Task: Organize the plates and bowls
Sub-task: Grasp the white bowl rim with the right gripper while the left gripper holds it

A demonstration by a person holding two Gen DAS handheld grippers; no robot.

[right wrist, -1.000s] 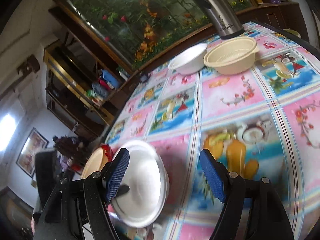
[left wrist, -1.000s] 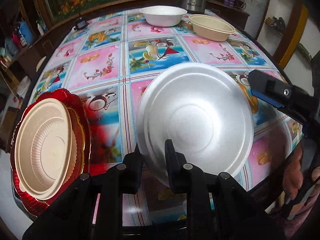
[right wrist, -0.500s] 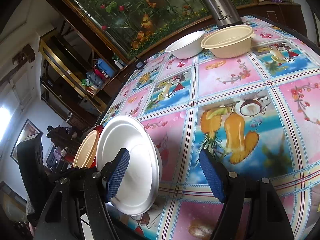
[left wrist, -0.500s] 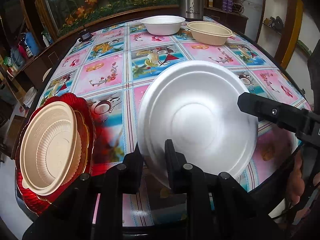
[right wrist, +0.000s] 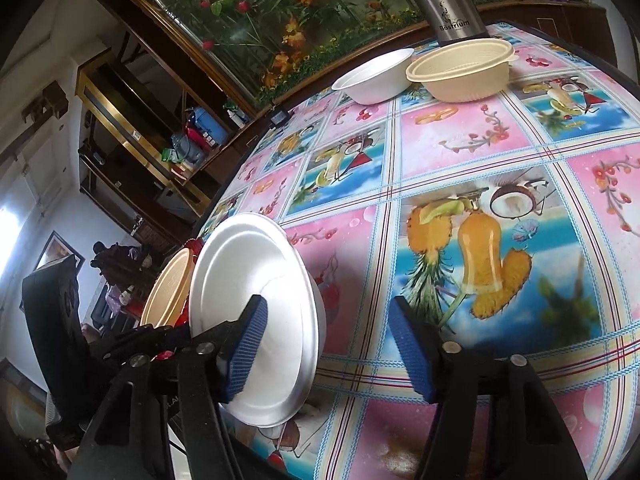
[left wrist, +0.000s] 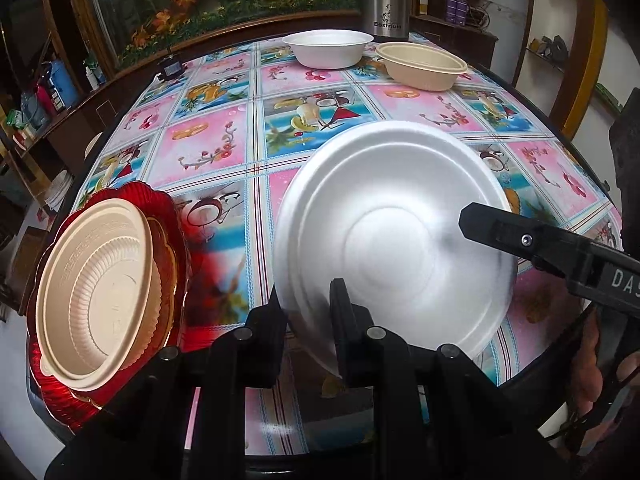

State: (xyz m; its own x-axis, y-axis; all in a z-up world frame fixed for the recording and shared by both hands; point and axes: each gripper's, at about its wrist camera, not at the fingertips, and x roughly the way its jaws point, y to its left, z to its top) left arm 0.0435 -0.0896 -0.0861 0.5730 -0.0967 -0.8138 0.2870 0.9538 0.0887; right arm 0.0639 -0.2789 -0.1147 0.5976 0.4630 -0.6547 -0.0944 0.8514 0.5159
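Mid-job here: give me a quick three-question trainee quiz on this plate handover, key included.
1. True or false: the left claw is clamped on the white plate rim.
2. What lies in the red dish? A) tan bowl B) kettle C) spoon
3. How many bowls sit at the table's far end?

Key: 1 true. 2 A, the tan bowl. 3 two: white bowl, beige bowl. Right claw is closing, plate edge between its fingers.
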